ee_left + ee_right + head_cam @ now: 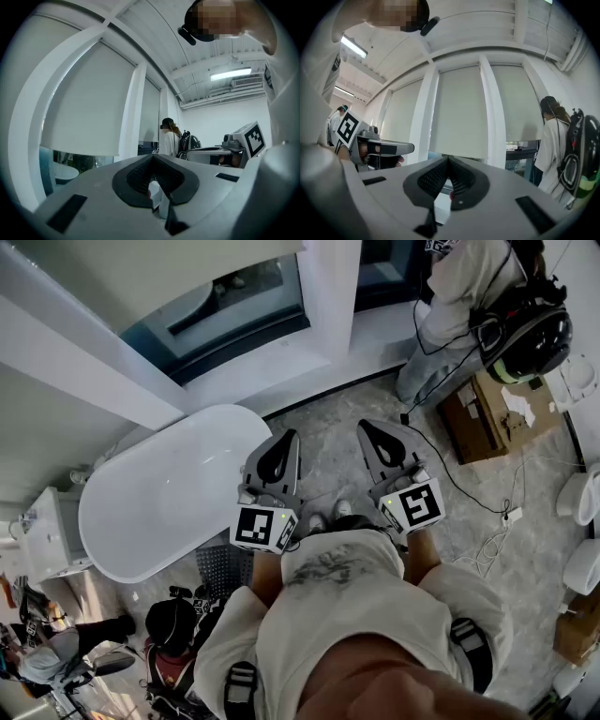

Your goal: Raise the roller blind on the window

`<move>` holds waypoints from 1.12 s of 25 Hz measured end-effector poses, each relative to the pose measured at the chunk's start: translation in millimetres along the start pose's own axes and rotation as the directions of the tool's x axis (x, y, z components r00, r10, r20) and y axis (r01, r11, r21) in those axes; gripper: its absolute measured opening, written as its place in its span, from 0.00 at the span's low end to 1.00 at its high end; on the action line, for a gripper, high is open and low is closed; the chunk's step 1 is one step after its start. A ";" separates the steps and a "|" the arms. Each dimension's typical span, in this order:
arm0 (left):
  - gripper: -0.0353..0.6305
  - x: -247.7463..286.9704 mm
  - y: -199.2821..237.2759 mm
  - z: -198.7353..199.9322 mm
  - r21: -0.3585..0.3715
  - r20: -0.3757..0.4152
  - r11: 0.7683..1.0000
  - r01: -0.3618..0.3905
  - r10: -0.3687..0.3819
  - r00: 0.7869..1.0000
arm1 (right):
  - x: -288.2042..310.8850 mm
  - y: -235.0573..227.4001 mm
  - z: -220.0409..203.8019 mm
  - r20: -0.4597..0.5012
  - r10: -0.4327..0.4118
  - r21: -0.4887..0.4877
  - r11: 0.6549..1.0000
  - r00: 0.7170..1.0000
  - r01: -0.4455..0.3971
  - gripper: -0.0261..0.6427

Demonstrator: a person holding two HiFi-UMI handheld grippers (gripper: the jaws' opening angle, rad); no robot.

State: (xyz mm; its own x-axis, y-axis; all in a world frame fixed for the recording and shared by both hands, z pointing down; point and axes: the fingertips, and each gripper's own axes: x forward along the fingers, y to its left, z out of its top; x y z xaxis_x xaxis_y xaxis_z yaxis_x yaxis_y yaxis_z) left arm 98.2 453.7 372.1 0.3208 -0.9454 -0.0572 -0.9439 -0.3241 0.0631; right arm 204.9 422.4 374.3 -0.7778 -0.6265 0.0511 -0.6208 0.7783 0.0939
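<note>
Grey marbled floor [328,460] fills the middle of the head view, with a white oval bathtub [169,493] lying on it at the left, under a white-framed window [234,306]. The pale roller blind [122,268] hangs over the upper part of that window, with dark glass showing below its bottom edge. The left gripper [284,442] and right gripper [370,430] are held side by side and apart, both aimed toward the window. At the upper right stands a person [459,287] with a backpack, next to cardboard boxes [492,413] and a black cable [459,479] trailing over the floor.

The left gripper view looks level along closed fingers [140,171], their dark pads meeting at the tip with nothing between them. The blind is well ahead at the left, covering most of its pane. A white ribbed ceiling [159,33] carries a lit strip light [229,74].

The right gripper view shows its fingers [461,180] together too, and empty. Three blind-covered panes stand ahead between white posts, and the other person is at the right.
</note>
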 end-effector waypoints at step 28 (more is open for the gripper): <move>0.07 64.8 6.9 -14.7 -0.032 -0.023 0.998 -0.047 0.046 0.999 | 35.1 -51.4 0.0 0.074 0.057 0.009 0.998 0.996 -0.058 0.13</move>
State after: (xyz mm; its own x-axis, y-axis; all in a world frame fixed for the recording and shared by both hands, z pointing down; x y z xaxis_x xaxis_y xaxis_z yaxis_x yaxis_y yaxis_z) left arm 113.7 389.7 383.5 0.2785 -0.9599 -0.0308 -0.9549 -0.2802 0.0979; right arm 209.5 360.4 371.2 -0.8173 -0.5760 -0.0176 -0.5753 0.8138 0.0820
